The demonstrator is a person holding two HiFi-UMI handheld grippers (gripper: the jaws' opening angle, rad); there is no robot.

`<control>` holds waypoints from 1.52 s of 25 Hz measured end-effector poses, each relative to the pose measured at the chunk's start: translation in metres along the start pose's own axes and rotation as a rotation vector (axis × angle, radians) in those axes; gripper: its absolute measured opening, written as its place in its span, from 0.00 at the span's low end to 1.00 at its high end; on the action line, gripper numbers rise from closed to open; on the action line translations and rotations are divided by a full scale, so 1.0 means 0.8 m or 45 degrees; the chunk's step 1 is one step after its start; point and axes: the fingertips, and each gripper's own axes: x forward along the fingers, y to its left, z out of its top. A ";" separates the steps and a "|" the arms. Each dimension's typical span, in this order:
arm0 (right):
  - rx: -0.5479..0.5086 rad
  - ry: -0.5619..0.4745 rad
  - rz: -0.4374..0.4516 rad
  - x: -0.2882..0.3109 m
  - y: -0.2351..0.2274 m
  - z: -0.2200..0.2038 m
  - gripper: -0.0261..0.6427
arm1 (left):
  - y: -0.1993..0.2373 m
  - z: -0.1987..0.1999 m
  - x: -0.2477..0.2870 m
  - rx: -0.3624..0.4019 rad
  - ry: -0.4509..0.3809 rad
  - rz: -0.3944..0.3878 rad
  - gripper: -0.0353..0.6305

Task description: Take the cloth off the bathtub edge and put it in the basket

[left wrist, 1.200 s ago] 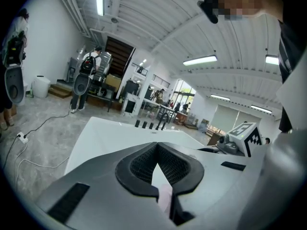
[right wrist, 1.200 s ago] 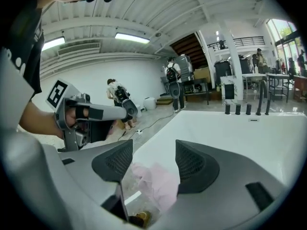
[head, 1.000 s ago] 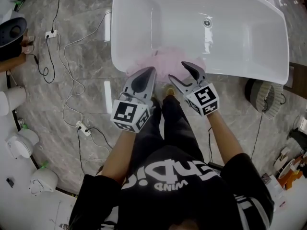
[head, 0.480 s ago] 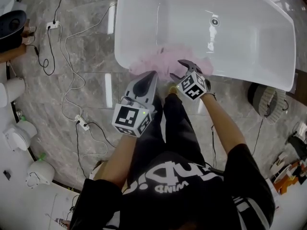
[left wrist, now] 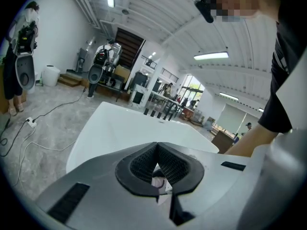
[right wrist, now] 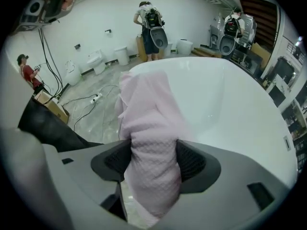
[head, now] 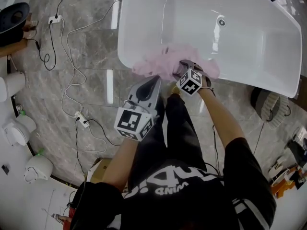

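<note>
A pink cloth [head: 160, 62] lies draped over the near edge of the white bathtub [head: 128, 56]. My right gripper [head: 182, 68] reaches onto it. In the right gripper view the cloth [right wrist: 148, 143] fills the gap of this gripper [right wrist: 152, 159]; its jaws are opening and stand wide, the pads beside the fabric without squeezing it. My left gripper [head: 154, 80] hovers just short of the tub edge, shut with its tips together [left wrist: 156, 150] and holding nothing. A ribbed round basket [head: 267, 105] stands on the floor to the right of the tub.
White cables and a power strip [head: 81, 122] run over the grey marble floor at the left. Toilets [head: 14, 131] stand along the left edge, and a cardboard box [head: 98, 169] is near my legs. People stand far behind the tub [right wrist: 152, 20].
My right gripper has moved forward from beside the tub edge onto the pink cloth, which now sits between its jaws. The left gripper has stayed about where it was.
</note>
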 end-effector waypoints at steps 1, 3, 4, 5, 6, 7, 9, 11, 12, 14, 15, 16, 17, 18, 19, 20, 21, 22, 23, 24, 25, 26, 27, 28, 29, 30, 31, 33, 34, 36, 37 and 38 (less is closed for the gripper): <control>-0.009 -0.002 0.005 0.002 0.001 0.000 0.42 | 0.002 -0.003 0.000 -0.005 0.003 0.001 0.07; -0.028 -0.008 0.015 0.005 0.002 0.001 0.42 | 0.004 -0.008 0.002 -0.012 0.009 0.002 0.07; -0.038 -0.010 0.020 0.005 0.002 0.001 0.42 | 0.004 -0.010 0.003 -0.016 0.012 0.002 0.07; -0.048 -0.011 0.024 0.006 0.002 0.001 0.42 | 0.003 -0.012 0.004 -0.020 0.015 0.002 0.07; -0.057 -0.013 0.028 0.006 0.002 0.001 0.42 | 0.003 -0.015 0.006 -0.025 0.019 0.002 0.07; -0.063 -0.015 0.031 0.007 0.002 0.000 0.42 | 0.002 -0.018 0.007 -0.030 0.023 0.002 0.07; -0.067 -0.012 0.035 0.007 0.001 -0.002 0.42 | 0.000 -0.022 0.009 -0.037 0.032 0.000 0.07; -0.075 -0.004 0.039 0.008 0.001 -0.004 0.42 | 0.000 -0.026 0.009 -0.040 0.038 0.000 0.07; -0.085 0.000 0.039 0.008 0.001 -0.004 0.42 | 0.001 -0.026 0.008 -0.041 0.039 0.001 0.07; -0.113 0.010 0.035 0.007 0.002 -0.002 0.42 | 0.003 -0.026 0.006 -0.042 0.038 0.006 0.07; -0.126 0.015 0.029 0.006 0.002 -0.002 0.42 | 0.004 -0.025 0.005 -0.042 0.037 0.008 0.07; -0.136 0.022 0.023 0.005 0.003 -0.001 0.42 | 0.005 -0.024 0.004 -0.040 0.035 0.010 0.07; -0.142 0.029 0.020 0.004 0.003 -0.001 0.42 | 0.005 -0.021 0.002 -0.038 0.032 0.012 0.07; -0.143 0.038 0.021 0.002 0.003 -0.001 0.42 | 0.005 -0.019 0.001 -0.035 0.029 0.013 0.07; -0.142 0.048 0.026 0.001 0.003 0.000 0.41 | 0.004 -0.016 -0.001 -0.032 0.026 0.013 0.07; -0.141 0.058 0.033 -0.001 0.003 0.000 0.40 | 0.004 -0.013 -0.002 -0.029 0.024 0.012 0.07; -0.141 0.067 0.039 -0.004 0.003 0.000 0.39 | 0.003 -0.010 -0.004 -0.027 0.022 0.012 0.07; -0.141 0.074 0.044 -0.006 0.004 0.001 0.38 | 0.002 -0.008 -0.005 -0.025 0.020 0.012 0.07; -0.139 0.079 0.047 -0.008 0.004 0.002 0.37 | 0.002 -0.005 -0.007 -0.024 0.018 0.012 0.07; -0.133 0.084 0.049 -0.010 0.005 0.002 0.37 | 0.001 -0.003 -0.008 -0.022 0.016 0.011 0.07; -0.123 0.086 0.050 -0.012 0.005 0.003 0.36 | 0.001 -0.002 -0.010 -0.021 0.014 0.011 0.07; -0.106 0.085 0.051 -0.014 0.005 0.003 0.35 | 0.001 -0.001 -0.011 -0.020 0.012 0.010 0.07; -0.087 0.081 0.052 -0.016 0.004 0.004 0.34 | 0.000 -0.001 -0.013 -0.018 0.012 0.009 0.07; -0.067 0.073 0.051 -0.019 0.004 0.006 0.32 | 0.000 -0.001 -0.014 -0.017 0.012 0.009 0.07; -0.050 0.064 0.048 -0.022 0.003 0.007 0.29 | 0.000 -0.002 -0.015 -0.017 0.012 0.008 0.07; -0.038 0.056 0.044 -0.024 0.003 0.009 0.25 | 0.000 -0.002 -0.016 -0.018 0.012 0.007 0.07; -0.029 0.050 0.042 -0.025 0.003 0.010 0.21 | 0.001 -0.002 -0.017 -0.019 0.012 0.006 0.07; -0.020 0.051 0.041 -0.027 0.003 0.012 0.19 | 0.001 -0.001 -0.018 -0.020 0.012 0.005 0.07; -0.018 0.053 0.039 -0.028 0.002 0.013 0.18 | 0.001 0.000 -0.018 -0.020 0.012 0.004 0.07; -0.013 0.055 0.030 -0.031 0.002 0.013 0.17 | -0.001 0.001 -0.019 -0.020 0.009 0.000 0.07; -0.008 0.054 0.025 -0.034 0.003 0.012 0.16 | -0.002 0.002 -0.019 -0.020 0.007 -0.002 0.07; 0.000 0.051 0.019 -0.037 0.004 0.012 0.16 | -0.003 0.003 -0.020 -0.019 0.003 -0.004 0.07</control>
